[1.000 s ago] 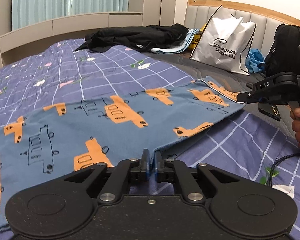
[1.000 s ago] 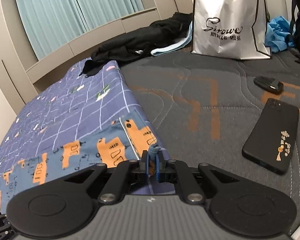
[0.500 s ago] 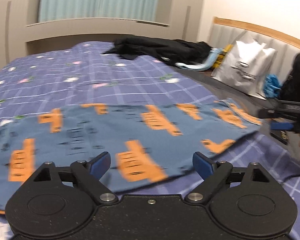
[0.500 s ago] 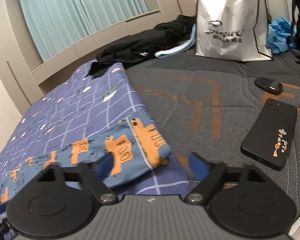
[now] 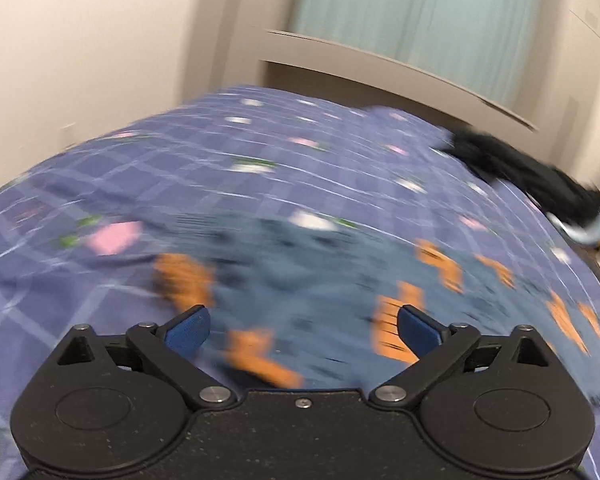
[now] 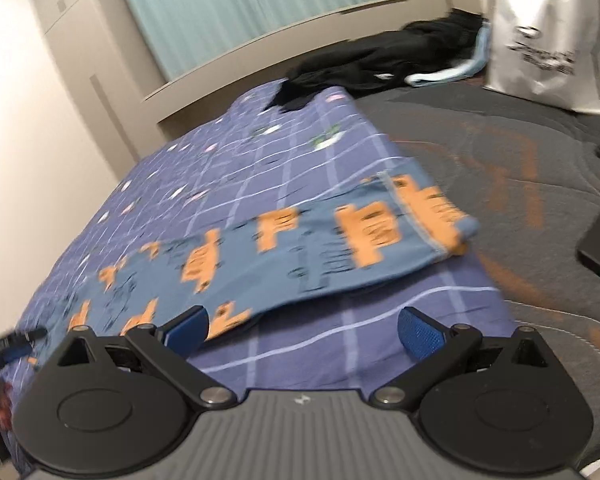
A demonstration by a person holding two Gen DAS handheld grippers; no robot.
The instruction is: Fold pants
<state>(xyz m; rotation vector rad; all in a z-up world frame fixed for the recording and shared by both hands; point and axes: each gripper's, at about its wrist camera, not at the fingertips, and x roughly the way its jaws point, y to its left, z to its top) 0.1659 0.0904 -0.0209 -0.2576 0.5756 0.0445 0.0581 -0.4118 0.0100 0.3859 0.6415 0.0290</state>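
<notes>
One second ago both grippers were pinching the edge of the pants; now both are standing wide open and are holding nothing. The left gripper [image 5: 303, 326] has also turned away from the headboard side and is now looking toward the wall and the curtain [image 5: 420, 20], and its picture is blurring strongly. Its blue pads [image 5: 190, 326] are hanging just above the cloth.

The pants [image 6: 300, 248], blue with orange prints, are lying flat across the purple checked blanket [image 6: 260, 152]. Their hem end is reaching over the blanket's edge toward the grey mattress [image 6: 500, 160].

The right gripper [image 6: 303, 328] is hovering over the blanket beside the near edge of the pants, apart from them, with the jaws spread. Its left pad is lying over the cloth's border in the picture. Far behind, black clothes [image 6: 380, 56] and a white bag [image 6: 548, 40] are resting on the bed.
</notes>
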